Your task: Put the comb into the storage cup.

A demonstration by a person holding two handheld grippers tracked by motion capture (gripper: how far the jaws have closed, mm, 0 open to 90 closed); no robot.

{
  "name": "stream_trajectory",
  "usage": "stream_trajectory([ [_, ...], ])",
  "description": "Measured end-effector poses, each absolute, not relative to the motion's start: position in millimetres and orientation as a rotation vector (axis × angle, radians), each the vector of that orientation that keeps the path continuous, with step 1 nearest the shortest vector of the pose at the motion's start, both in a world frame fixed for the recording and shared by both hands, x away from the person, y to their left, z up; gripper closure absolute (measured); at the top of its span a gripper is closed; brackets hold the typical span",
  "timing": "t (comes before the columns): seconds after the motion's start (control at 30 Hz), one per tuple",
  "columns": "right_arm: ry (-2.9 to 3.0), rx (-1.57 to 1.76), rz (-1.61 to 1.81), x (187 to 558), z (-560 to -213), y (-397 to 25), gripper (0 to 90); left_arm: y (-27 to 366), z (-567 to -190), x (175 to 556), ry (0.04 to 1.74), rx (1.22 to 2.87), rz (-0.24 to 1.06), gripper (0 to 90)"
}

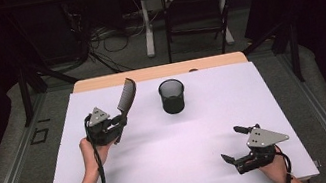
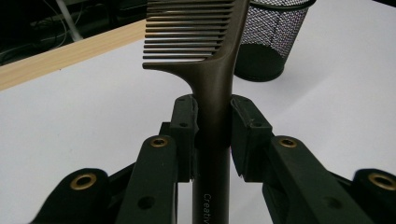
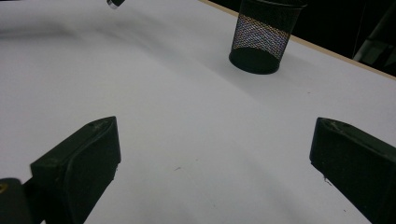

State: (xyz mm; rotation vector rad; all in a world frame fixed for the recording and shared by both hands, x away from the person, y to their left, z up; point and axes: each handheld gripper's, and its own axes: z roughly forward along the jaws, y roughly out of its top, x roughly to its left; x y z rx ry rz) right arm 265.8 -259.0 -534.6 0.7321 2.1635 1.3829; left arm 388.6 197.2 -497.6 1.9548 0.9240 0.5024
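A dark brown comb point(image 1: 127, 97) is held up off the white table, teeth end pointing away toward the back. My left gripper point(image 1: 118, 124) is shut on its handle; in the left gripper view the comb point(image 2: 212, 70) stands between the two pads point(image 2: 183, 126), teeth to the left. A black mesh cup point(image 1: 172, 96) stands upright at the table's middle back, to the right of the comb point(image 2: 271, 39) point(image 3: 264, 37). My right gripper point(image 1: 233, 144) rests near the front right edge, jaws wide open with nothing between them point(image 3: 215, 158).
The white sheet point(image 1: 175, 170) covers the table; a wooden strip point(image 1: 98, 82) shows along its back edge. Behind the table are a chair frame point(image 1: 195, 14), cables and a table leg on the floor.
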Motion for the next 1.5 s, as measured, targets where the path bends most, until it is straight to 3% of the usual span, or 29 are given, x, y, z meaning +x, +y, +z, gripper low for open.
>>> stream_trajectory([
  [1.5,2.168,0.737,1.368,267,-535,-258,1.5,181,-494,400,0.913,1.854,0.507,72.6],
])
